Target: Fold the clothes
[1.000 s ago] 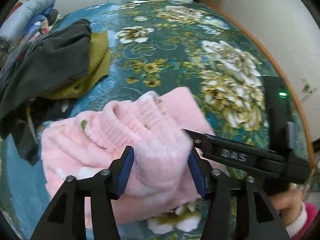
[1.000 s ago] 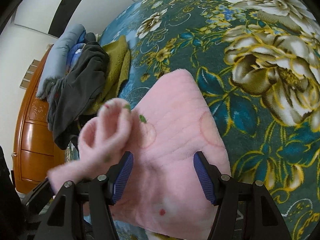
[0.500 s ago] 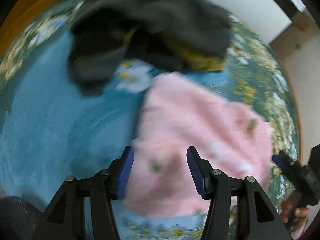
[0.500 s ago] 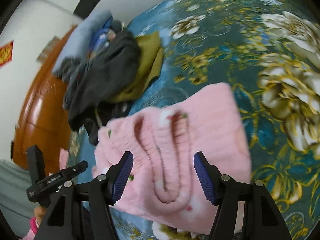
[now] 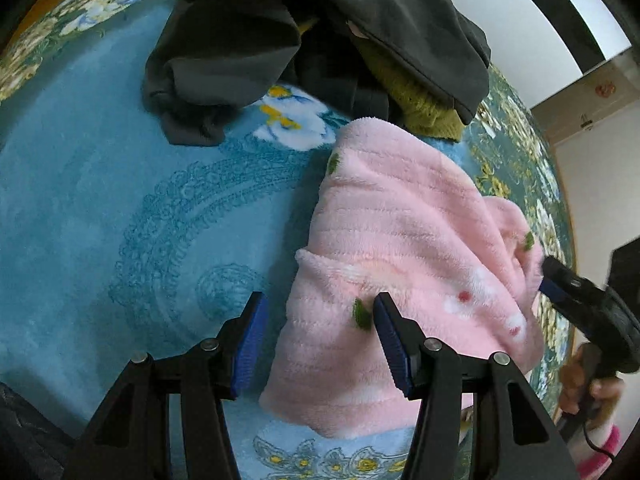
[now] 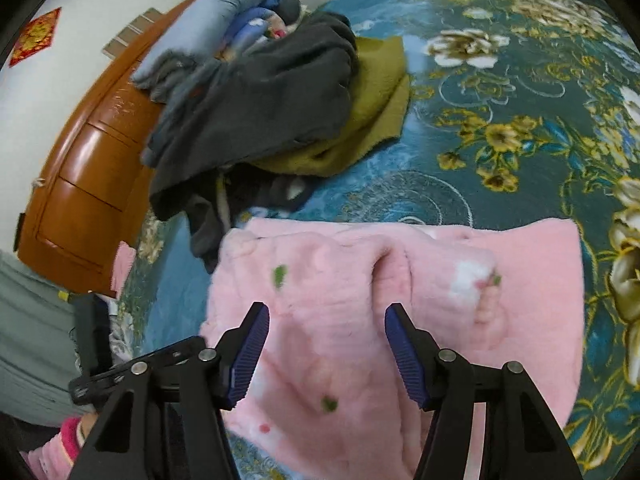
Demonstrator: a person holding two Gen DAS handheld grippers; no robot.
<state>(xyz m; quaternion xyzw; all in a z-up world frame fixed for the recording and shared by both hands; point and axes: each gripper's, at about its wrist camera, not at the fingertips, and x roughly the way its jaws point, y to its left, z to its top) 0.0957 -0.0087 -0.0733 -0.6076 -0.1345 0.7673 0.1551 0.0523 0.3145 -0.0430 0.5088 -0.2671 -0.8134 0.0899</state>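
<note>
A pink fleece garment (image 5: 404,240) lies folded on the blue floral blanket (image 5: 100,200). My left gripper (image 5: 318,338) is open and empty, its jaws straddling the garment's left edge near a green spot. My right gripper (image 6: 326,350) is open and empty, low over the same pink garment (image 6: 360,300). The right gripper also shows in the left wrist view (image 5: 576,296) at the garment's far right edge. The left gripper shows in the right wrist view (image 6: 132,372) at the lower left.
A heap of dark grey clothes (image 5: 320,28) lies on an olive knit (image 5: 412,100) behind the pink garment; it also shows in the right wrist view (image 6: 256,96). A wooden headboard (image 6: 88,168) and folded light-blue bedding (image 6: 208,20) stand at the left.
The left gripper let go of the pink fleece bundle and swung round to the garment's left edge. The garment now lies flatter. The right gripper stayed open over it.
</note>
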